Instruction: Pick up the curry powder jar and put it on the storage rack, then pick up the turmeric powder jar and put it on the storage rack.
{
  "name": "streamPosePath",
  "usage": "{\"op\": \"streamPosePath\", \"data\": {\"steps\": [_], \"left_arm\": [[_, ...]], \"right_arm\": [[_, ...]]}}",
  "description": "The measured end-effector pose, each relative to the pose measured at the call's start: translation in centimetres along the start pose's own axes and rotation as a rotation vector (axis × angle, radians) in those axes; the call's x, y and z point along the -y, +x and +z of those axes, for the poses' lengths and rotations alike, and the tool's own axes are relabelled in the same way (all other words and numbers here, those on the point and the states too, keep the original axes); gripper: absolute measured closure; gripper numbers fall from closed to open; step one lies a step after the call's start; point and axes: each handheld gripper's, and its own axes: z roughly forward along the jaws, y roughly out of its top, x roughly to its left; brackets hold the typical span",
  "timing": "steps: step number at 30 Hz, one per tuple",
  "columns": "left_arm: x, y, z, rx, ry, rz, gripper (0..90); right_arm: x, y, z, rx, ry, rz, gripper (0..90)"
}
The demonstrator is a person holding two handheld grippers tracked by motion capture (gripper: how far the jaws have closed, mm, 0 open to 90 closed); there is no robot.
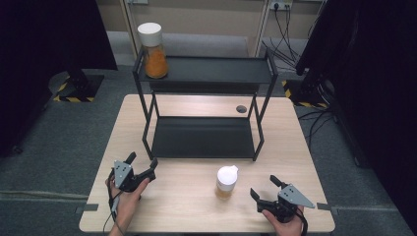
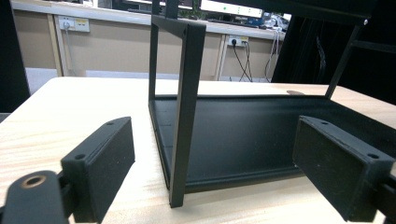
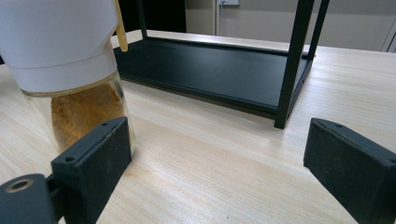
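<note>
A black two-tier rack [image 1: 204, 137] stands on the back half of the wooden table [image 1: 182, 201]. On the left end of its top shelf sits a tall jar of orange powder [image 1: 155, 46] with a white lid. A smaller white-lidded jar [image 1: 226, 183] with orange powder stands on the table in front of the rack. My left gripper [image 1: 142, 160] is open near the rack's front left leg [image 2: 184, 93], with nothing between its jaws. My right gripper [image 1: 263, 186] is open just right of the small jar [image 3: 65, 60], which stands beside its left pad.
A round cable hole [image 1: 241, 108] is in the table behind the rack. Dark stands with striped bases [image 1: 78, 91] flank the table on the floor, and cables [image 1: 282, 29] hang from wall sockets at the back right.
</note>
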Motion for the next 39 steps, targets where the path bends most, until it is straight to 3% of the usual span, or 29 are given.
{"op": "streamPosePath", "data": {"steps": [10, 29, 39], "left_arm": [[0.47, -0.07, 0.42, 0.009, 0.022, 0.007, 11.8], [0.67, -0.28, 0.42, 0.023, 0.012, 0.042, 11.5], [0.76, -0.29, 0.4, 0.026, 0.006, 0.044, 11.5]], "right_arm": [[-0.02, -0.04, 0.01, -0.003, 0.001, -0.002, 7.9], [-0.17, 0.03, 0.09, 0.0, 0.009, -0.004, 7.7], [0.07, -0.51, 0.13, -0.023, -0.006, 0.013, 7.6]]}}
